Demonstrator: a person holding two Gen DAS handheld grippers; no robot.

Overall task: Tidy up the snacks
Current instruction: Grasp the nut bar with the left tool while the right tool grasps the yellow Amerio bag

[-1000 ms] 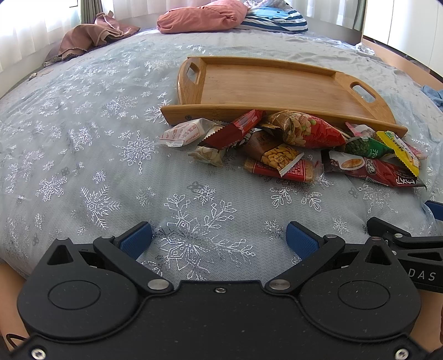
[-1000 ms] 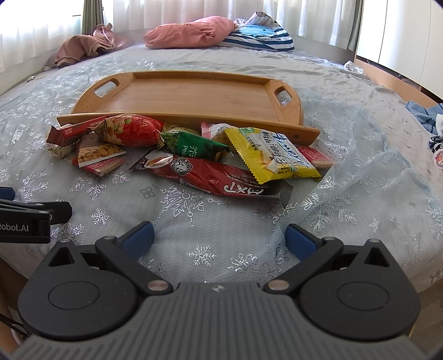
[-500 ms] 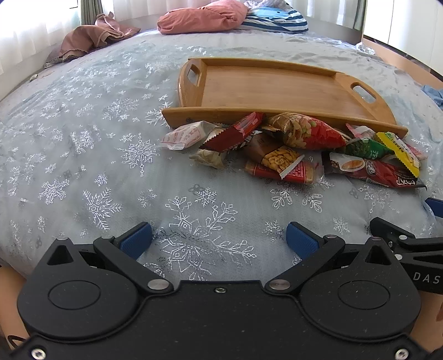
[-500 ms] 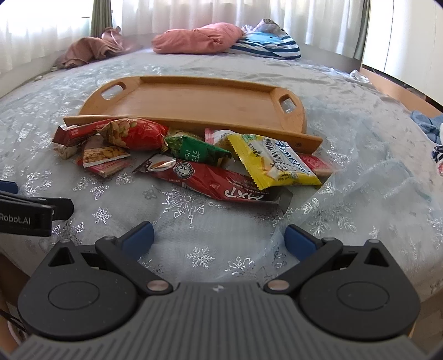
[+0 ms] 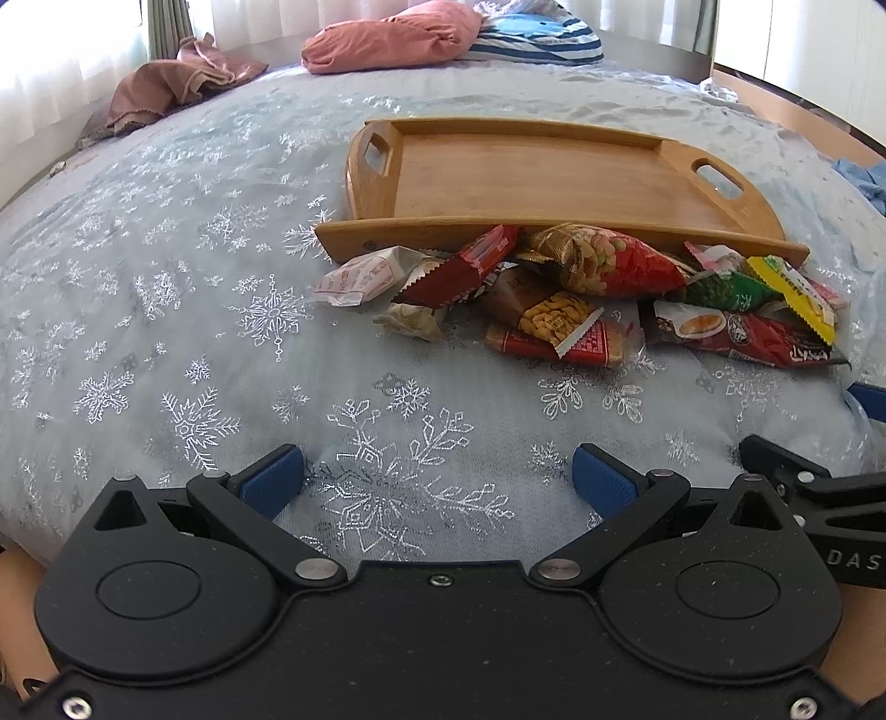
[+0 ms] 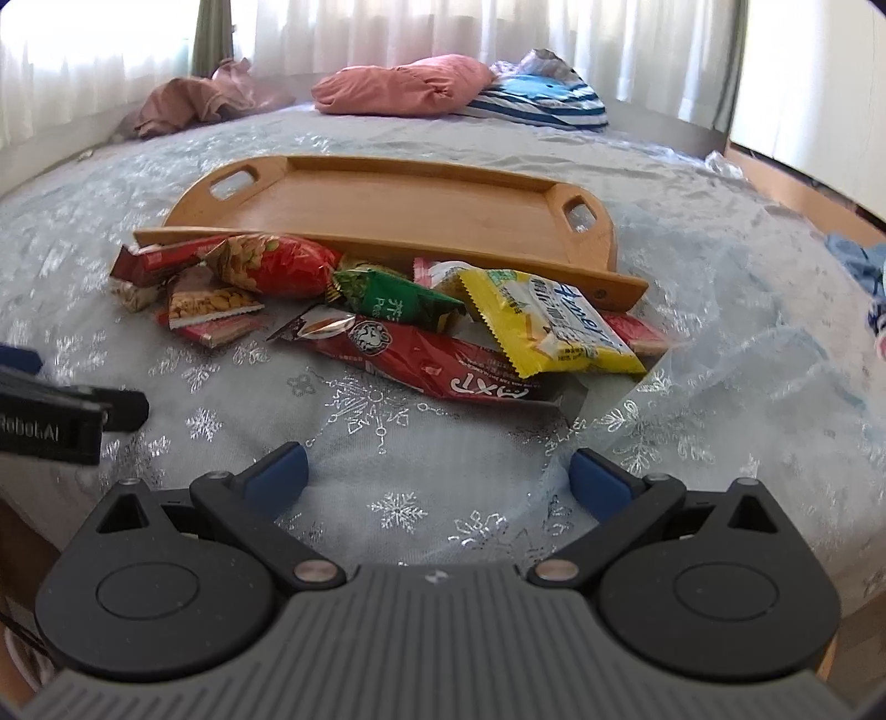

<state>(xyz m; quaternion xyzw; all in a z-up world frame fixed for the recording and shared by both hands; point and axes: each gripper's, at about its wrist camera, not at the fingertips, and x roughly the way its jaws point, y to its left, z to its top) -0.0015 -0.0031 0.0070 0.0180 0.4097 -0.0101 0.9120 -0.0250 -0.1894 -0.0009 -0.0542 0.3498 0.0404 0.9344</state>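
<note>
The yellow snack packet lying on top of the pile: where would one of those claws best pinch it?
Probably the near crimped end of the yellow snack packet, coming from the front with the right claw, which is open. The packet lies flat on top of the long red packet, and that sawtooth seam is thin, stiff and uncovered.

Before me the bed [image 5: 166, 332] wears a pale snowflake cover. On it I see a wooden tray [image 5: 542, 183], snack packets [image 5: 581, 293] heaped along its near rim, and pillows [image 5: 387, 39] far back.
</note>
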